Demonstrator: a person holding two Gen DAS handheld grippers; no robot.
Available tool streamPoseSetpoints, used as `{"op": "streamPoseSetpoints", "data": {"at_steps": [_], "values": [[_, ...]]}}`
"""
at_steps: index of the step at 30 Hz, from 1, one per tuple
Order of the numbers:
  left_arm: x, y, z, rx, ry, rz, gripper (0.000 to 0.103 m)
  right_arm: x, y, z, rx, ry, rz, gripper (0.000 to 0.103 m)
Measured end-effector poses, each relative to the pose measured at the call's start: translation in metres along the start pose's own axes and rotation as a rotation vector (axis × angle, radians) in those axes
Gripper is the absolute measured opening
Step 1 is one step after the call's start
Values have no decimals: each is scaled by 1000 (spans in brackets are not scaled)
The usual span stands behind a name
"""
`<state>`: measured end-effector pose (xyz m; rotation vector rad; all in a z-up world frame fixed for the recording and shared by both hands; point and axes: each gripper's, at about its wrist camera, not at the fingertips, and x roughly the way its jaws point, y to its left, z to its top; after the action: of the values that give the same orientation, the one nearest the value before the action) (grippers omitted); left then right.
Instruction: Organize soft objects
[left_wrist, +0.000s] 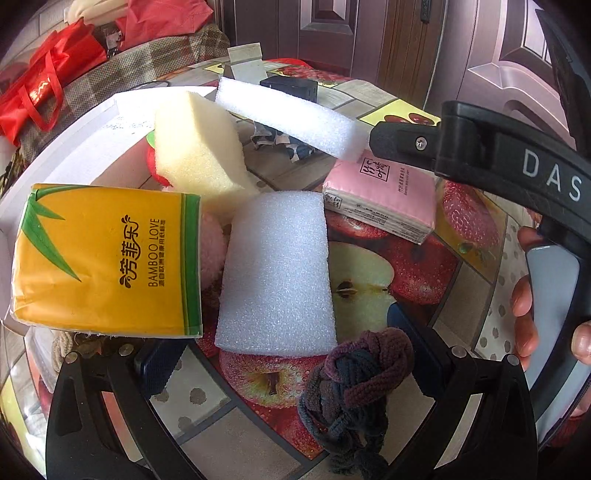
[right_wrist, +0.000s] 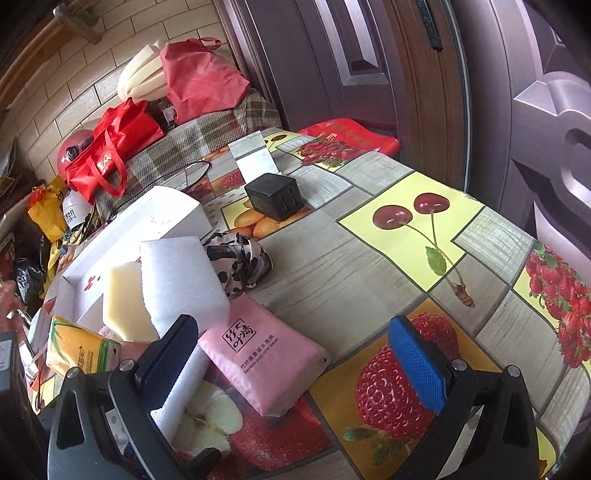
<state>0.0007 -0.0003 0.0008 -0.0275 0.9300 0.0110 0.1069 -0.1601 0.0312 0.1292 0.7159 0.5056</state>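
Observation:
My left gripper (left_wrist: 291, 354) is open, low over the fruit-print table; a white foam block (left_wrist: 275, 273) lies between and just beyond its fingers, and a knotted dark purple rope (left_wrist: 354, 384) lies by its right finger. A yellow tissue pack (left_wrist: 107, 258) and a yellow sponge (left_wrist: 199, 147) rest at the white box (left_wrist: 74, 136). A second white foam slab (left_wrist: 291, 118) tilts up behind. My right gripper (right_wrist: 295, 354) is open over the pink tissue pack (right_wrist: 266, 354), which lies between its fingers. The slab (right_wrist: 181, 284) and sponge (right_wrist: 125, 302) show left.
A black charger (right_wrist: 275, 197) and a black-and-white patterned cloth (right_wrist: 240, 264) lie further back on the table. Red bags (right_wrist: 110, 155) and clutter sit on a covered bench behind. A door stands to the right. The table's far and right edges (right_wrist: 443, 181) are near.

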Motion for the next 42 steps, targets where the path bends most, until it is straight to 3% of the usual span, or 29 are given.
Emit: {"op": "streamPoseSetpoints", "data": {"at_steps": [42], "values": [[0,0,0,0,0,0,103,-11,17,-3,-91,-79,-41,103]]}}
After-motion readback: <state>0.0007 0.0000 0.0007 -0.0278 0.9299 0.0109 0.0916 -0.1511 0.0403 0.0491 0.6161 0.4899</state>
